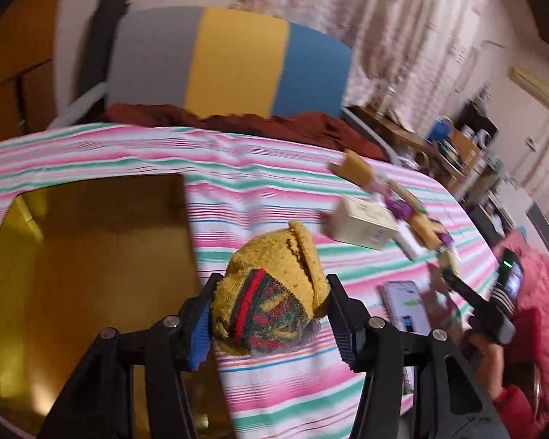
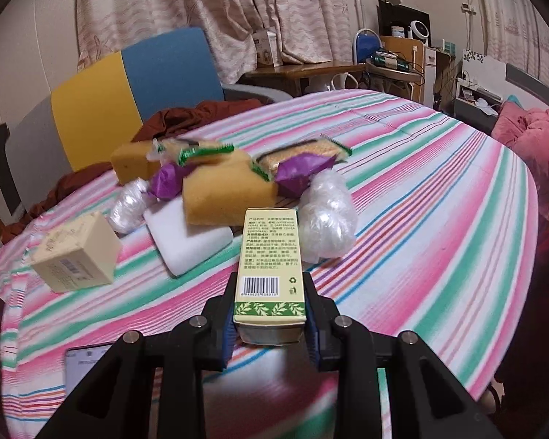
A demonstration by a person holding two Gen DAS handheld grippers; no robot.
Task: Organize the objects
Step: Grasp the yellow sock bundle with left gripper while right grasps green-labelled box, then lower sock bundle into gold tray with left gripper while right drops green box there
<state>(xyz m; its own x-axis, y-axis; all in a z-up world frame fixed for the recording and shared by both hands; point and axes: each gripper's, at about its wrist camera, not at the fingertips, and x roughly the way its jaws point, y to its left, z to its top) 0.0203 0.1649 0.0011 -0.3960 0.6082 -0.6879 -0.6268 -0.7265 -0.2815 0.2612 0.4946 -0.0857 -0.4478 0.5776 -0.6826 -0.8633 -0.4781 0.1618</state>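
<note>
My left gripper (image 1: 274, 278) is shut on a rolled yellow knit bundle (image 1: 278, 267) with red and green stripes, held above the striped tablecloth (image 1: 274, 384) beside an open cardboard box (image 1: 91, 256). My right gripper (image 2: 271, 281) is shut on a tall pale green carton (image 2: 269, 248) with a barcode, lifted just off the table. In front of it lie a cream cube box (image 2: 75, 252), a white foam pad (image 2: 190, 245), yellow sponges (image 2: 223, 194), purple-wrapped snacks (image 2: 300, 172) and clear plastic bundles (image 2: 329, 226). The left wrist view shows the right gripper (image 1: 448, 269) at the right, held by a hand.
A phone (image 2: 84, 369) lies screen-up near the table's front edge. A grey, yellow and blue chair (image 1: 230, 62) with a dark red cloth (image 1: 303, 124) stands behind the table. Shelves, a desk and a pink quilt fill the room's right side.
</note>
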